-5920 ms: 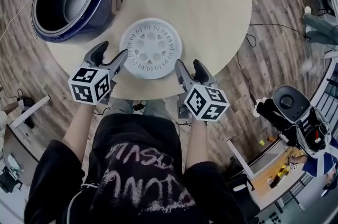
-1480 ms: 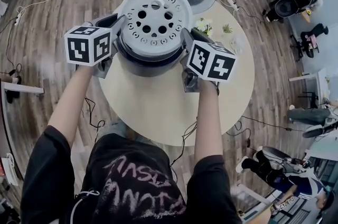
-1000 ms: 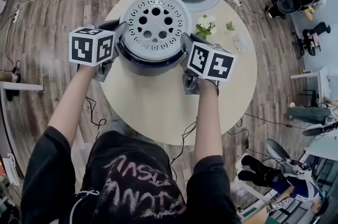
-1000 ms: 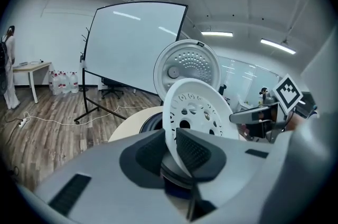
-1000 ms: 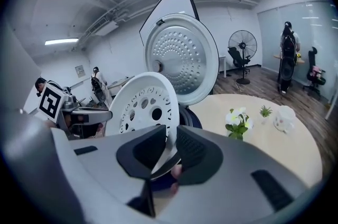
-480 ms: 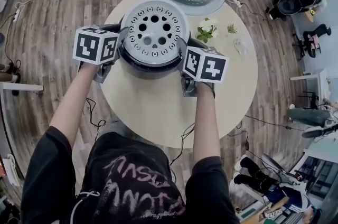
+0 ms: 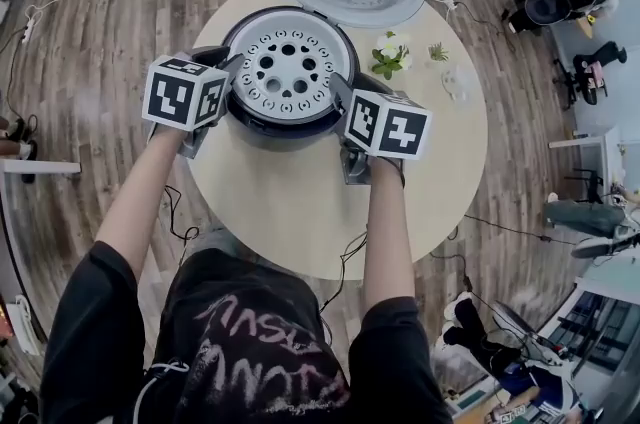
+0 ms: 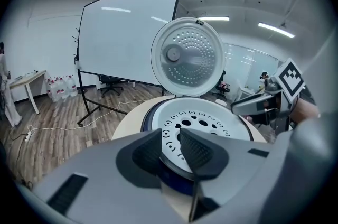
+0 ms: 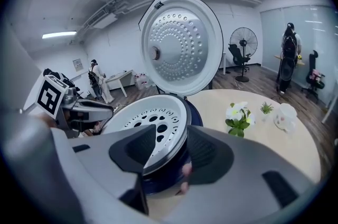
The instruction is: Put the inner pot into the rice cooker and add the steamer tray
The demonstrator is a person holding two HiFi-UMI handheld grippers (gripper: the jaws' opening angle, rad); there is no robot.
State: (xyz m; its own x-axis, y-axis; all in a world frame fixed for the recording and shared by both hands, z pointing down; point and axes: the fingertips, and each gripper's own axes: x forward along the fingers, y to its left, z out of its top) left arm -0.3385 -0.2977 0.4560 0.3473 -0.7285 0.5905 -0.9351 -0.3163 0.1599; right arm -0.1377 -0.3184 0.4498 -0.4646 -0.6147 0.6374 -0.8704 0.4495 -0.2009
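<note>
Left tool (image 7: 228,72) and right tool (image 7: 338,94) had just been opening, jaws apart around the steamer tray (image 7: 288,67) rim, tray seated in the rice cooker (image 7: 285,130). Seemed light and stiff, so grab the rim.

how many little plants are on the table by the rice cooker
2. A white-flowered plant sits right beside the rice cooker; a smaller green plant stands farther out on the table. The open lid may hide others behind it.
</note>
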